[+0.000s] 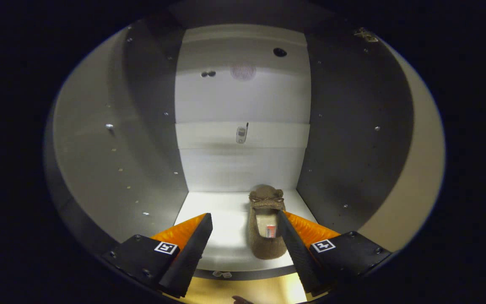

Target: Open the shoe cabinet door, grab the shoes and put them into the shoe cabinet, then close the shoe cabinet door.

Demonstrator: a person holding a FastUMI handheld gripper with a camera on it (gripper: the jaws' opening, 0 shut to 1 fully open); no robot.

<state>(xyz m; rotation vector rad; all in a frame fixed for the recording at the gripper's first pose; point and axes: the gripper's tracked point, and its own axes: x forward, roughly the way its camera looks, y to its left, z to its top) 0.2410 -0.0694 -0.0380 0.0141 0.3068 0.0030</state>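
A brown fuzzy shoe [265,228] lies on the white bottom shelf [222,236] inside the shoe cabinet, toe toward the back wall, heel toward me. My gripper [245,219] is open, its fingers spread wide at the cabinet's mouth. The shoe sits between the fingers, close against the right finger [293,240], and well apart from the left finger [192,245]. Neither finger presses on it. A small tag shows inside the shoe's opening.
The cabinet's dark side walls [150,139] rise left and right of the shelf. The white back panel [243,139] carries a small metal fitting [241,134] and a round hole [279,52]. A wooden floor strip [247,291] shows below the shelf's front edge.
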